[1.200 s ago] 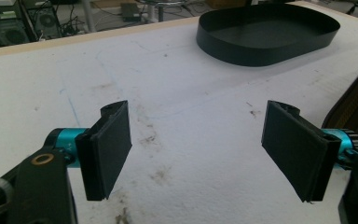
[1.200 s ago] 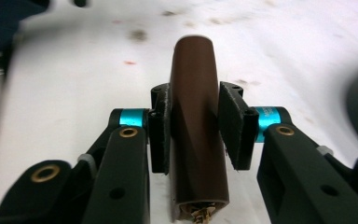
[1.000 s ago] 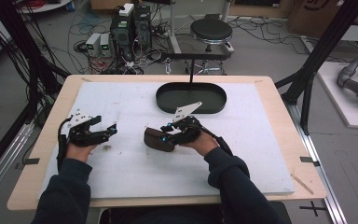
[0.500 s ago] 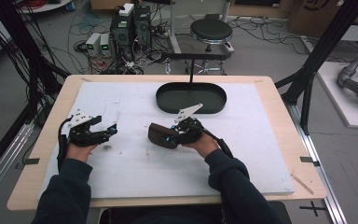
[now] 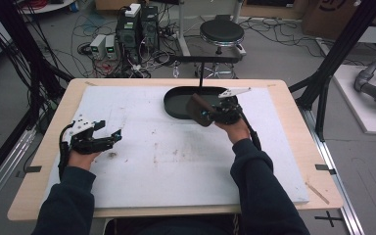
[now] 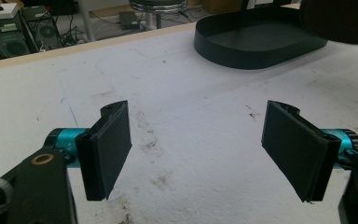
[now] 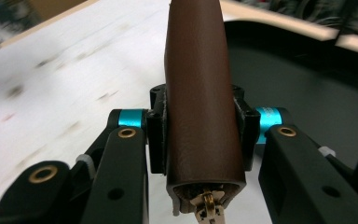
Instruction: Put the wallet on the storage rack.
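Gripping a brown pouch (image 7: 200,93) in the right gripper (image 5: 210,113) at the tray (image 5: 176,105) edge — likely for dropping in; left gripper (image 6: 198,144) idling, jaws wide.

High view: overhead, facing twelve o'clock across the table (image 5: 44,196).
Gripper views: low, close.
Shared: black tray (image 5: 174,105) (image 6: 256,46) (image 7: 307,70).

Brown leather zip case (image 7: 200,93) held lifted over black tray's (image 5: 176,108) near rim.
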{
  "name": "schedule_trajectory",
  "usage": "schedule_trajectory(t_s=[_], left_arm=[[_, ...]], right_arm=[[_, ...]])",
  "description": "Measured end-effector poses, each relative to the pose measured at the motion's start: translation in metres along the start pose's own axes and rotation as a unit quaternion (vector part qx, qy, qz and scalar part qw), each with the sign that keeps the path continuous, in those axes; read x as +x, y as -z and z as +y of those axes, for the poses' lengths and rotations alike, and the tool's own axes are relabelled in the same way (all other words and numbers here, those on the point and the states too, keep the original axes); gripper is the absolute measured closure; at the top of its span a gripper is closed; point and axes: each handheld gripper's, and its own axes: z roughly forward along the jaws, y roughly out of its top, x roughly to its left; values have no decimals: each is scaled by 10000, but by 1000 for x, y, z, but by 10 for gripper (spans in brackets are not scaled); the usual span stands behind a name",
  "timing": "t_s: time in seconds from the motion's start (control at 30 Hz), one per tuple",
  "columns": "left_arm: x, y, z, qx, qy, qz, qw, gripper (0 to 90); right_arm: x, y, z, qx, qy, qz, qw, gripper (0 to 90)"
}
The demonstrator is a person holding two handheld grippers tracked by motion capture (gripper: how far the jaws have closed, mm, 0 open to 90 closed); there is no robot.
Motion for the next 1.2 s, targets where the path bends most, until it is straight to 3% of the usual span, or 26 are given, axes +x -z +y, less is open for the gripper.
schedule_trajectory(t_s=[0.07,0.33,0.53,0.63,0.73,0.8,0.83,0.97,1.2], left_arm=[[0,0,0,-47,25,5,10000,239],[1,1,-1,-41,50,16,10000,239],[2,1,-1,-51,70,49,10000,239],[1,2,-2,-28,63,32,10000,239],[2,2,-2,-47,79,38,10000,238],[3,3,-2,-58,86,48,9999,239],[3,3,-2,-54,88,54,9999,239],[3,4,-2,-84,112,47,9999,239],[2,3,-2,-85,117,29,9999,239]], right_arm=[[-13,1,5,-29,-88,-253,9996,660],[-55,-14,9,-47,-638,-744,9952,659],[-65,-35,1,-124,-1167,-928,9888,658],[-75,-48,-9,-136,-1603,-706,9844,640],[-76,-50,-11,-189,-1669,-728,9831,599],[-77,-48,-10,-248,-1537,-970,9830,478],[-78,-45,-9,-262,-1500,-1088,9823,461],[-86,-26,-9,-363,-1552,-1162,9803,323],[-88,19,-8,-416,-1034,-1156,9870,322]])
